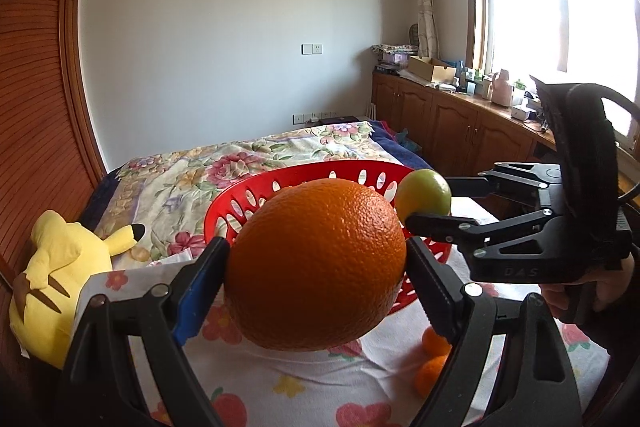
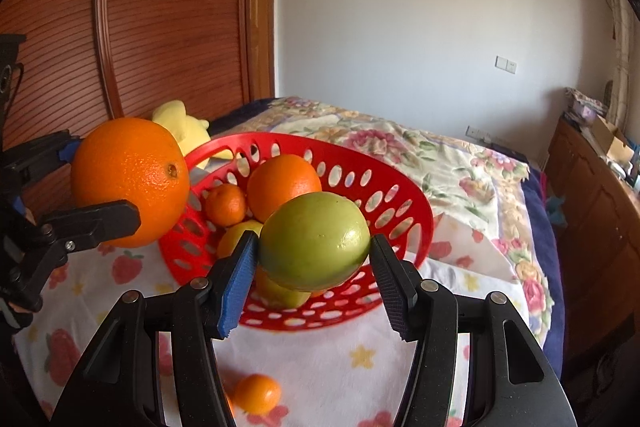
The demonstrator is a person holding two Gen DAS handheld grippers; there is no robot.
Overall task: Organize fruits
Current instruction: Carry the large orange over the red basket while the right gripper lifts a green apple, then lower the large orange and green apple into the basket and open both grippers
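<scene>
Pinching a large orange [image 1: 316, 265] between its two pads, the left tool [image 1: 318, 267] held the fruit in the air just before the red basket [image 1: 248, 193] on the bed [image 1: 224, 163]. The right tool [image 2: 314, 259] gripped a green apple [image 2: 314, 241] over the basket's near rim. Inside the basket lay another orange [image 2: 282, 183], a small tangerine [image 2: 225, 205] and yellowish fruit. A loose tangerine [image 2: 257, 394] sat on the flowered cloth [image 2: 360, 367]; a yellow plush toy [image 1: 52, 267] lay nearby.
</scene>
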